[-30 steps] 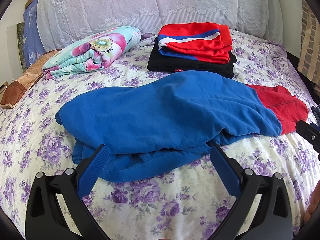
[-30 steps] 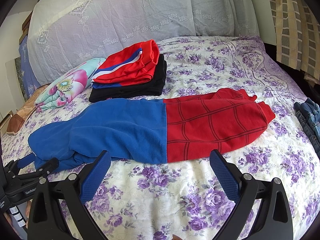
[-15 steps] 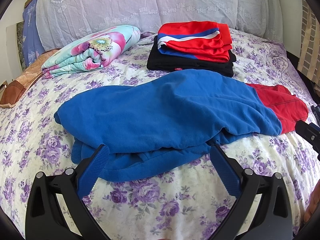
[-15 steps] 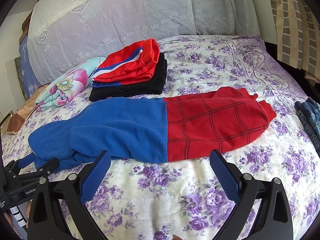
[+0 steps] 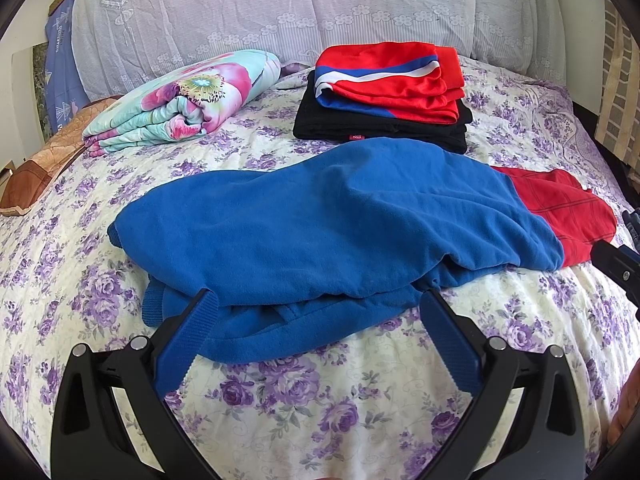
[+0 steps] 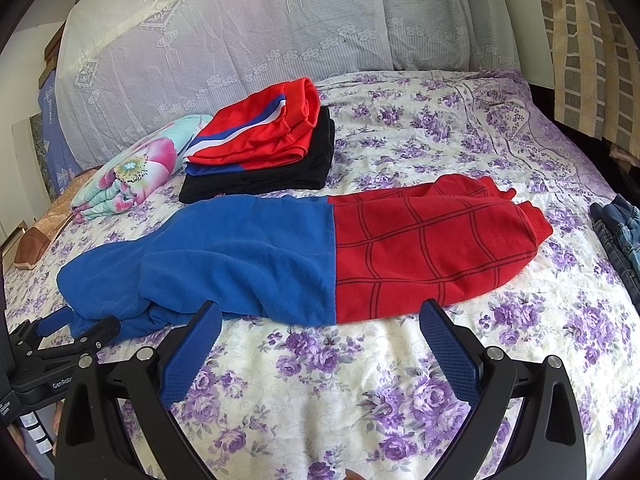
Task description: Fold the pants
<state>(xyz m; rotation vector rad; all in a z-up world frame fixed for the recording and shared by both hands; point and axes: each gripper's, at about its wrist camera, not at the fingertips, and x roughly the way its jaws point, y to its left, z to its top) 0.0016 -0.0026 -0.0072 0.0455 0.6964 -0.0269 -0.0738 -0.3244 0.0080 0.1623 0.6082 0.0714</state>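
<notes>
The pants (image 6: pixel 304 256) lie stretched across the middle of the flowered bedspread (image 6: pixel 400 360), folded lengthwise, with the blue upper part toward the left of the frame and the red lined legs toward the right. In the left wrist view the blue part (image 5: pixel 320 224) fills the centre, its waistband bunched at the lower edge.

The left gripper (image 5: pixel 316 308) hovers at the bottom of its frame with its jaws spread wide and nothing between them; its tips sit just at the near edge of the blue cloth. The right gripper (image 6: pixel 320 316) is likewise released and empty, low in its frame, its tips near the seam where blue meets red.

Behind the pants, in the upper centre, a stack of folded clothes (image 5: pixel 384 92) rests on the bed, red on top of black. A rolled floral blanket (image 5: pixel 180 104) lies to its left. Denim (image 6: pixel 620 232) shows at the right edge.
</notes>
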